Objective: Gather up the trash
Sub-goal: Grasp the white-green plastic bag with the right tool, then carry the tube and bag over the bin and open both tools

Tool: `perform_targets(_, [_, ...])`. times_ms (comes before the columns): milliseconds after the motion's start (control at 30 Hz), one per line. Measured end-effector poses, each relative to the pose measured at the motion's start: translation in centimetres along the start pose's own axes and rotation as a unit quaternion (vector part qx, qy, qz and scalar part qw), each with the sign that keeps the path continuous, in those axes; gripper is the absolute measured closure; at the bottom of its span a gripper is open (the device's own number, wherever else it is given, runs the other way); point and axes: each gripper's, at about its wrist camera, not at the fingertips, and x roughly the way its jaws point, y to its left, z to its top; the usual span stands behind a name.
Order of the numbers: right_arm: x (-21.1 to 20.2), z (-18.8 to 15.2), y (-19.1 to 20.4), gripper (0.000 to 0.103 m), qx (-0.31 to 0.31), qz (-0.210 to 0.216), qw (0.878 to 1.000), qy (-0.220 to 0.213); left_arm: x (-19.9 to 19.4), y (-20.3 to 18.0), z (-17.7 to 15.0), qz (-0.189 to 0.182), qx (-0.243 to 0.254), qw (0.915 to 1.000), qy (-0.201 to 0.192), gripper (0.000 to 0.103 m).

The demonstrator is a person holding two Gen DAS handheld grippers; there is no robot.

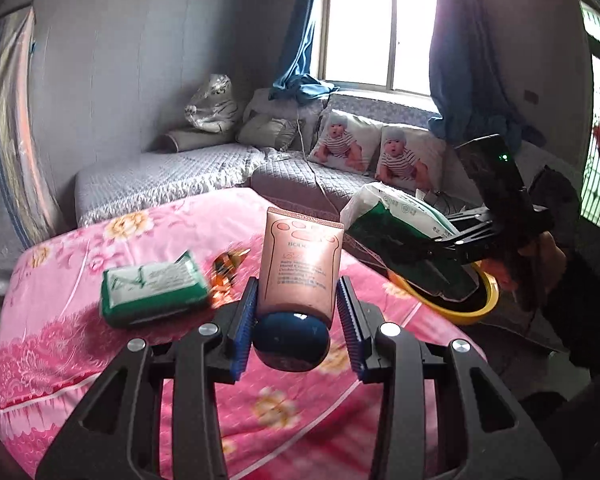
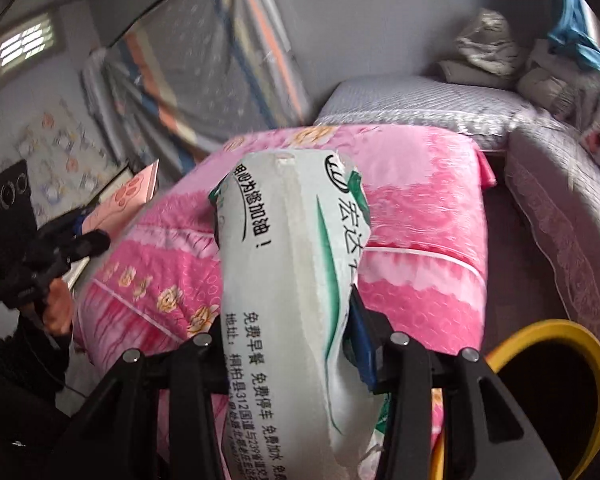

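Trash goes into the yellow bin (image 1: 482,304) that stands beside the bed (image 1: 112,340), and both grippers carry something at this moment. The left gripper (image 1: 298,300) is closed on a pink tube (image 1: 302,264), pinching it near its dark blue cap (image 1: 290,340), with the tube standing upright between the blue pads (image 1: 246,320) above the pink flowered bedcover. The right gripper (image 2: 288,344) is clamped on a white and green tissue pack (image 2: 296,280); from the left wrist view this pack (image 1: 396,220) hangs over the bin's opening, and from the right wrist view the bin's yellow rim (image 2: 576,344) sits just to the right of and below the fingers.

Two more pieces lie on the bedcover: a second green tissue pack (image 1: 154,290) and, just beside it, a small orange wrapper (image 1: 228,270), which is blurred.

The step in hand looks like the drop-off: the right gripper seems ready to let go of its pack into the bin. That calls for bringing the pack squarely over the dark opening, since in the right wrist view it appears partly over the bed edge, then opening the fingers. The soft pack may sag or catch on the rim. The left gripper then needs to carry the tube across to the same bin, keeping clear of the right one.
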Motion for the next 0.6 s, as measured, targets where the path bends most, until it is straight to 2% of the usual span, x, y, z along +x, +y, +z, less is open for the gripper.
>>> perform_targets(300, [-5.8,-2.4,-5.1,0.062,0.072,-0.030,0.995,-0.068,2.2,-5.9,3.0,-0.018,0.027,0.9995,-0.007,0.066])
perform_targets(600, [-10.1,-5.4,-10.4,0.062,0.153,-0.066,0.979,-0.120,5.5,-10.4,5.0,-0.045,0.058,0.9973,-0.002,0.066])
